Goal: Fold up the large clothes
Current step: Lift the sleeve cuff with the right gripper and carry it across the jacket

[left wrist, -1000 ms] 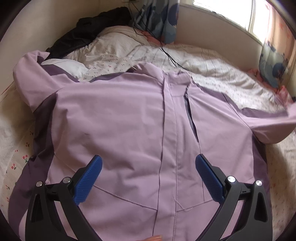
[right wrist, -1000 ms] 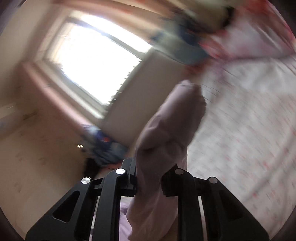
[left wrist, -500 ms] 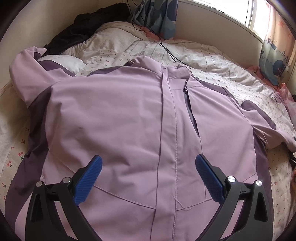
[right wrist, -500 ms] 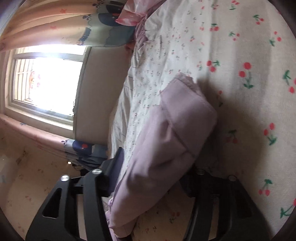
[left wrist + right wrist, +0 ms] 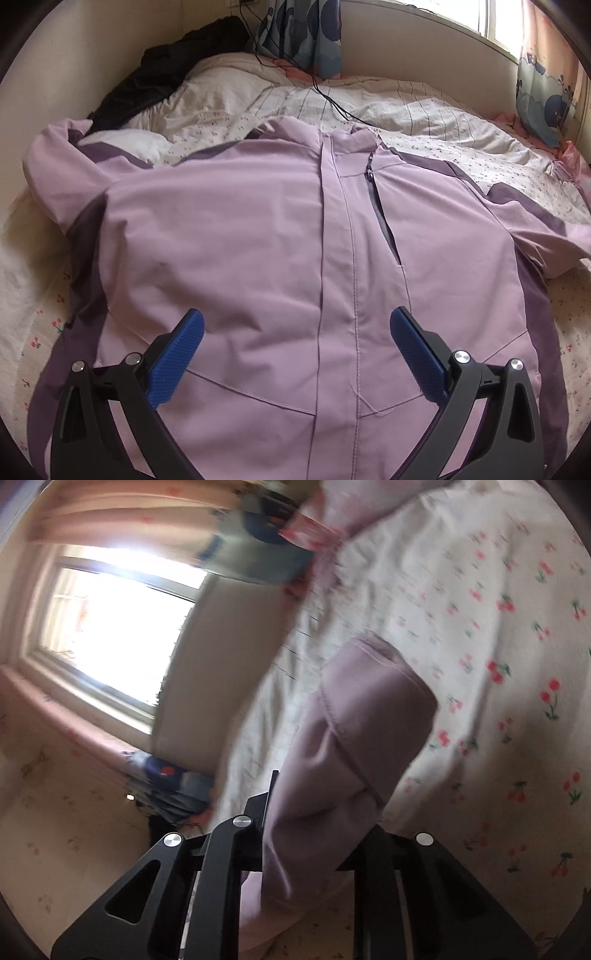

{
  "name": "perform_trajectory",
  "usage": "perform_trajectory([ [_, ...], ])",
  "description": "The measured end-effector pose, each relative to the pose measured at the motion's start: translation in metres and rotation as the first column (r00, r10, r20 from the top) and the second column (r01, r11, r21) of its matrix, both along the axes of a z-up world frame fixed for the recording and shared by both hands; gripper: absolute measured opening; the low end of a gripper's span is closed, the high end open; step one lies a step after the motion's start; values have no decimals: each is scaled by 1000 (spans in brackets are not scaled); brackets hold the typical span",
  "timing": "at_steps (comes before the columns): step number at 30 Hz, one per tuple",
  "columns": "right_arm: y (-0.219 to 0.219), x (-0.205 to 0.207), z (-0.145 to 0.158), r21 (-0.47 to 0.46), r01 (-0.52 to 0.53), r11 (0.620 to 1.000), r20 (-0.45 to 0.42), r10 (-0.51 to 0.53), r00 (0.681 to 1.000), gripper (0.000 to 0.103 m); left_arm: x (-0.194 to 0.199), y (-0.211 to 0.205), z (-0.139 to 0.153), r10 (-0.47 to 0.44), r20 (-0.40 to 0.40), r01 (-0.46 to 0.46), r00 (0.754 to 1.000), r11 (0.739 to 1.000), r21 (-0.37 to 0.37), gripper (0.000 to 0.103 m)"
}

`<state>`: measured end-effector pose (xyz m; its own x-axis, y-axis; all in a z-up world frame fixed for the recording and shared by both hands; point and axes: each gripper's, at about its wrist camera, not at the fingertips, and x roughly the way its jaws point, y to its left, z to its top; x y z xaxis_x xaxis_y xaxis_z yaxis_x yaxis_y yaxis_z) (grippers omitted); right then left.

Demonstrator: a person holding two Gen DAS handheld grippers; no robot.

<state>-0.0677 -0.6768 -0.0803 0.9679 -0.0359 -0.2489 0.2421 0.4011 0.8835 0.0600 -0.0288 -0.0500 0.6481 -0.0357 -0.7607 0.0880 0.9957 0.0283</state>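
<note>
A large lilac jacket [image 5: 258,251] with darker purple side panels lies front up and spread out on the bed, collar toward the far side. My left gripper [image 5: 295,347] is open and empty, hovering over the jacket's lower front. Its right sleeve [image 5: 546,251] runs off to the right. My right gripper [image 5: 314,834] is shut on the lilac sleeve cuff [image 5: 365,720], which sticks out beyond the fingers above the cherry-print sheet [image 5: 498,627].
A black garment [image 5: 166,77] lies at the far left corner of the bed. A black cable [image 5: 332,99] runs across the white quilt. Curtains [image 5: 543,96] and a window [image 5: 118,627] line the far side. A wall borders the bed on the left.
The left gripper has pulled back a little, so more of the jacket shows. The right gripper has swung with the sleeve cuff, and the sleeve now lies lower on the right.
</note>
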Motion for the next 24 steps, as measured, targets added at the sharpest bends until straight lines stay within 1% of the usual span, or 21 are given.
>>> perform_trajectory([
  [2,-3,-3,-15,34,17,999,-47,-15,999,17,-1,-1,1,-3,7,3,1000,1000,15,97],
  [4,-7,-6,-41,98,43,994,-101,-33,994,17,-1,-2,2,-9,8,9,1000,1000,16,97],
  [5,-8,-7,-49,115,46,992,-103,-35,994,17,-1,-2,2,-10,8,10,1000,1000,16,97],
  [6,-7,-8,-52,106,50,993,-97,-39,994,17,-1,-1,2,-10,9,10,1000,1000,16,97],
  [8,-6,-6,-50,80,47,996,-117,-37,992,17,-2,-1,2,-9,9,9,1000,1000,15,97],
  [11,-7,-4,-46,75,47,996,-131,-37,991,17,-3,0,3,-7,11,7,1000,1000,10,97],
  [15,-4,-4,-29,62,58,996,-114,-51,992,16,-5,1,5,-10,20,10,1000,1000,9,97],
  [19,1,4,4,48,75,996,-65,-71,995,15,-8,1,10,-14,34,13,999,1000,8,97],
  [24,28,22,74,-19,53,998,30,-52,998,15,-14,6,18,-13,43,13,999,1000,-14,97],
])
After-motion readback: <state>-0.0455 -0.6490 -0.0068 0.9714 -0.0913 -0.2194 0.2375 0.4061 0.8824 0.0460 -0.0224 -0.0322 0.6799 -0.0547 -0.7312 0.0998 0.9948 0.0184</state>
